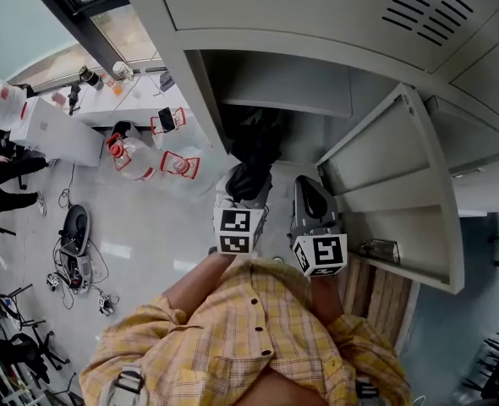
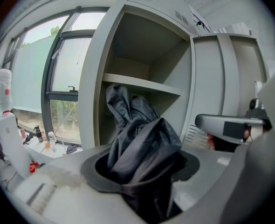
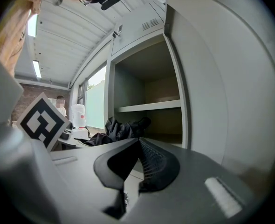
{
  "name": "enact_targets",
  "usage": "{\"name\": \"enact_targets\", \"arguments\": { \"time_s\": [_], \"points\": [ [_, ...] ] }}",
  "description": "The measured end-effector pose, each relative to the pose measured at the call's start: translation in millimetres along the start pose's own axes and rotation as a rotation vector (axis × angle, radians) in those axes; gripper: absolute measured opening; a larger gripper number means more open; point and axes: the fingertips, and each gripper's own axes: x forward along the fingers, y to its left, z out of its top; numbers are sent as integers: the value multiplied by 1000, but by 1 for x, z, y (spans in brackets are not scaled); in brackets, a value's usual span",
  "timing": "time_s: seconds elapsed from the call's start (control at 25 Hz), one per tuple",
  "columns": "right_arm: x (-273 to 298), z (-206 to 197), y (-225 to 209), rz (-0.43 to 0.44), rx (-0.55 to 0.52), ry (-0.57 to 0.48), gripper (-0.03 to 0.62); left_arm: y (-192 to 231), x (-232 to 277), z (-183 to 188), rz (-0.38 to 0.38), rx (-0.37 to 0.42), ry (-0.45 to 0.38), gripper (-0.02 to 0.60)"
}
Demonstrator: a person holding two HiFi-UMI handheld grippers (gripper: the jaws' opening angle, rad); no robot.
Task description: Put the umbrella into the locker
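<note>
The left gripper (image 2: 140, 169) has its fingers (image 2: 96, 171) clamped on a black folded umbrella (image 2: 137, 141), the crumpled fabric bunched between the pads and rising out of them toward the centre of the left gripper view. The umbrella's far end sits at the mouth of the open grey metal locker (image 2: 175, 55), just under the locker's inner shelf (image 2: 142, 84). Whether it touches anything inside cannot be told.

In the head view the umbrella (image 1: 254, 146) is the dark mass in the middle of the frame, above the left gripper (image 1: 248, 184) and at the locker (image 1: 275, 83) opening. The locker door (image 1: 393, 167) stands swung open at the right.

The right gripper (image 3: 138, 146) is just beside the left one, with its fingers (image 3: 158, 164) closed together on nothing. It points at the same opening, with the umbrella (image 3: 121, 127) to the left of its tips and the door (image 3: 207, 87) filling the right of the frame. In the head view the right gripper (image 1: 307, 184) is right of centre.

At the bottom of the head view is the person's yellow plaid shirt (image 1: 249, 337). A desk (image 1: 123, 100) with bottles stands at the upper left.
</note>
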Motion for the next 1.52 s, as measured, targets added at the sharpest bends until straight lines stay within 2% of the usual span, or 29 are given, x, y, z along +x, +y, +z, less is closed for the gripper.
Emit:
{"name": "enact_targets", "arguments": {
  "time_s": [0.52, 1.04, 1.2, 1.52],
  "points": [
    [4, 0, -9, -35, -1, 7, -11, 2, 45, 28, -20, 53, -33, 258],
    [2, -5, -10, -47, -6, 19, -11, 6, 87, 40, -21, 105, -79, 258],
    [0, -6, -10, -50, -5, 22, -11, 6, 100, 39, -18, 138, -69, 259],
    [-5, -7, -12, -64, -3, 23, -11, 11, 120, 23, 4, 118, -24, 259]
  ]
}}
